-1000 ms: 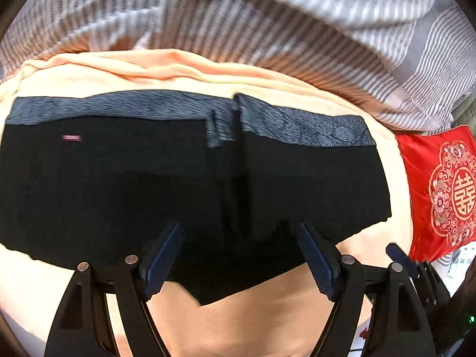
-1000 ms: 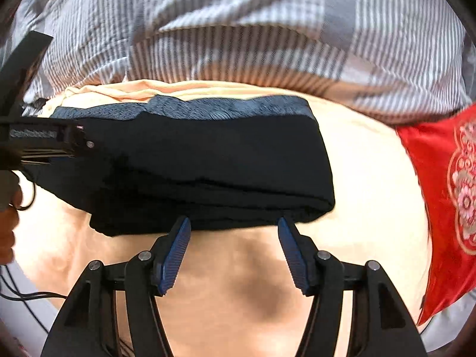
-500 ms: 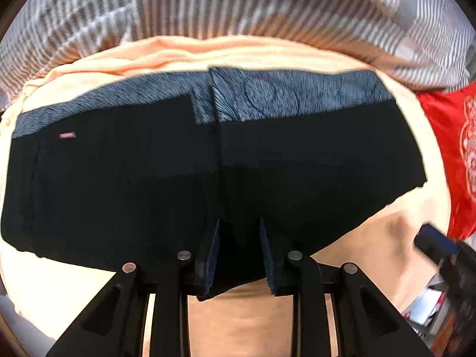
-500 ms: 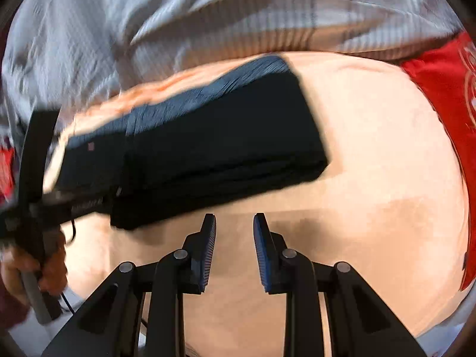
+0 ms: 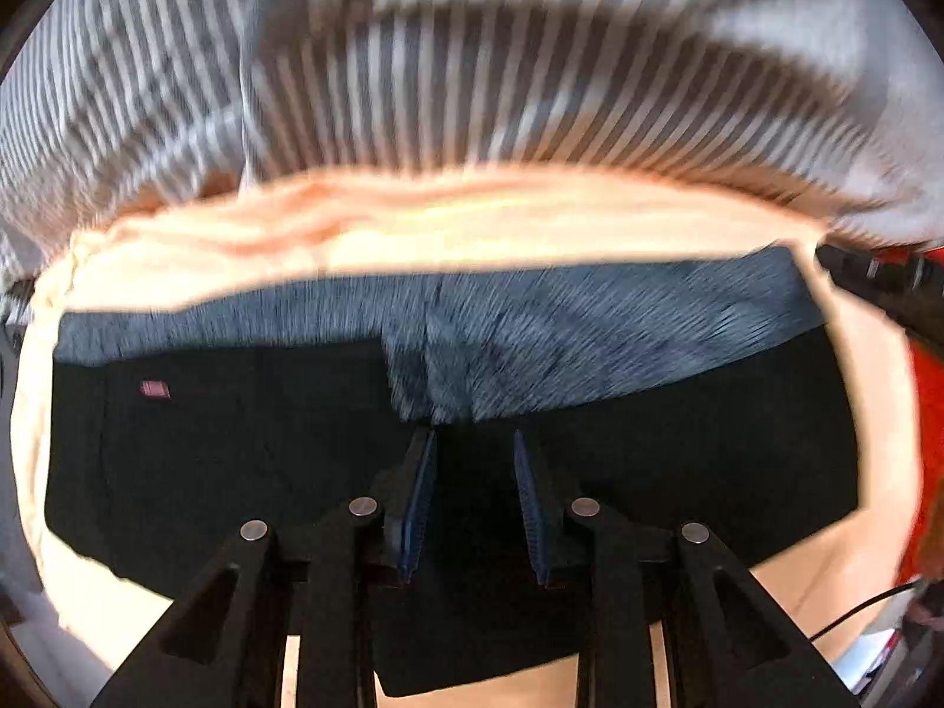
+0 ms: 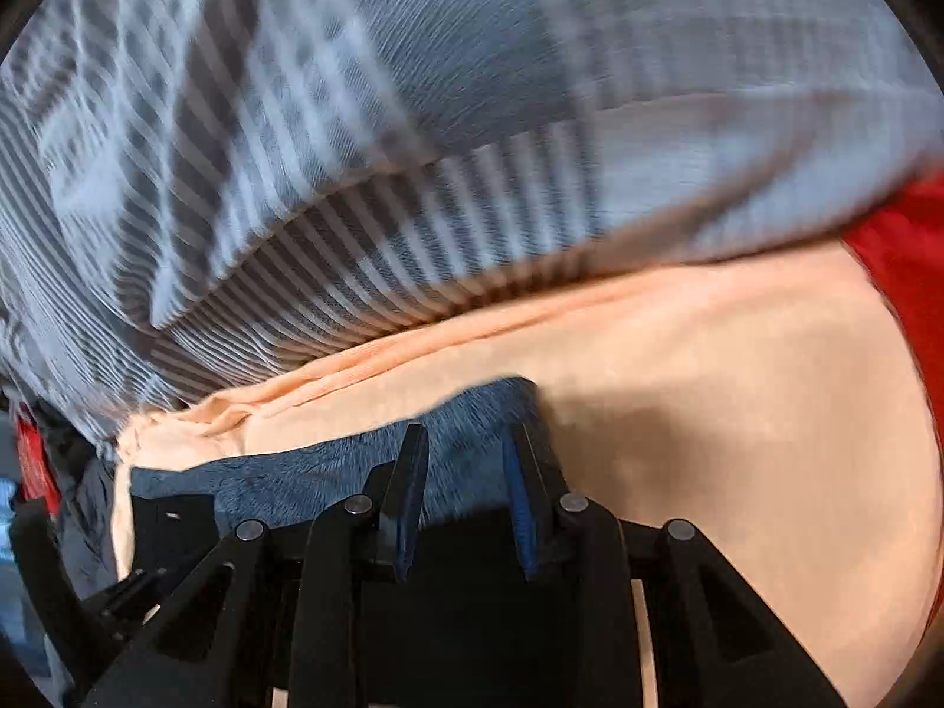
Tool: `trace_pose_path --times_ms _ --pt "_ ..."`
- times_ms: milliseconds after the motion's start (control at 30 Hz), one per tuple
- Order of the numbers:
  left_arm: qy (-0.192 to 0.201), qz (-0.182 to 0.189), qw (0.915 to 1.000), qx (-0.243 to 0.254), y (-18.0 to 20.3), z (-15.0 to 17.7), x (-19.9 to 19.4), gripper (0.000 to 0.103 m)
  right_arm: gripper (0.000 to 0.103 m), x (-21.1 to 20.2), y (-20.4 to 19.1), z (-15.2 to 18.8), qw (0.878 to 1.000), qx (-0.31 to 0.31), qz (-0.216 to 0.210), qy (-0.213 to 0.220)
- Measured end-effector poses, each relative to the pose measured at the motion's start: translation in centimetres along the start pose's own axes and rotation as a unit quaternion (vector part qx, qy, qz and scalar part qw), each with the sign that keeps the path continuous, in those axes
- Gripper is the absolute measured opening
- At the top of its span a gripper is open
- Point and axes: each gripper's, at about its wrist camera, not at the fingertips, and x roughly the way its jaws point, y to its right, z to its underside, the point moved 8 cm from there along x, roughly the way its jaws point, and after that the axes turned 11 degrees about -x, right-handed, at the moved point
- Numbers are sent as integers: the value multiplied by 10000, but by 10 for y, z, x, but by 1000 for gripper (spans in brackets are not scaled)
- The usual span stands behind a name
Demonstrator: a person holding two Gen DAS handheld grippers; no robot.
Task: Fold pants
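One folded pair of black pants with a grey-blue patterned waistband (image 5: pixel 590 324), one peach bedsheet (image 5: pixel 413 224), one grey-and-white striped quilt (image 5: pixel 472 76), one red cushion (image 6: pixel 902 259).

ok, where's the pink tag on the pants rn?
Left wrist view, left side: the pink tag sits on the black pants, just below the grey waistband, well left of the left gripper.

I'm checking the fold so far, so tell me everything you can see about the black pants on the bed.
The pants are black soft fabric with a blue-grey patterned waistband along the far edge and a small pink tag near the left end. They lie folded flat across a peach sheet, an overlap seam near the middle. The left tongs stand narrowly parted over that middle; the right tongs sit over the waistband's right end. Whether either grips cloth is unclear.
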Motion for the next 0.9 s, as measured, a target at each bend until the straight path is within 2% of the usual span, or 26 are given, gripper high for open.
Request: trace_pose_path --times_ms 33,67,100,133,300,400,500,533,633,700,733,833,900 --pt "-120 13 9999 -82 -5 7 9 29 29 13 0 2 9998 -86 37 -175" --pt "-158 30 9998 -148 -9 11 12 37 28 26 2 4 9991 -206 173 -332" --pt "-74 -55 9998 -191 -12 13 13 54 28 33 4 5 9986 -284 250 -370" --pt "47 -206 9996 -204 -18 14 12 59 26 38 6 4 9984 -355 293 -340" --pt "-26 -112 9995 -290 -23 14 16 61 26 41 9 -4 9986 -171 289 -402" --pt "-15 -101 9996 -258 -26 15 15 61 27 16 -1 1 9994 -134 140 -301" --pt "-36 -57 9996 -267 -29 17 16 61 31 -11 -18 25 9986 -418 18 -324" --pt "-46 -48 9996 -281 -30 18 17 61 35 -17 -26 36 9978 -546 63 -360" --pt "-57 -64 9995 -294 -31 19 15 61 57 -15 -43 73 9945 -806 302 -594" --pt "-64 -79 9995 -292 -28 17 18 61 59 1 -48 92 9910 -972 532 -745" --pt "-67 -82 9995 -296 -28 17 17 62 61 5 -47 97 9891 -1075 664 -751" --pt "-83 -103 9993 -345 -28 16 19 66 82 14 -54 98 9858 -1316 661 -813" --pt "-113 -43 9991 -410 -30 15 20 66 85 18 -57 98 9816 -1447 766 -980"
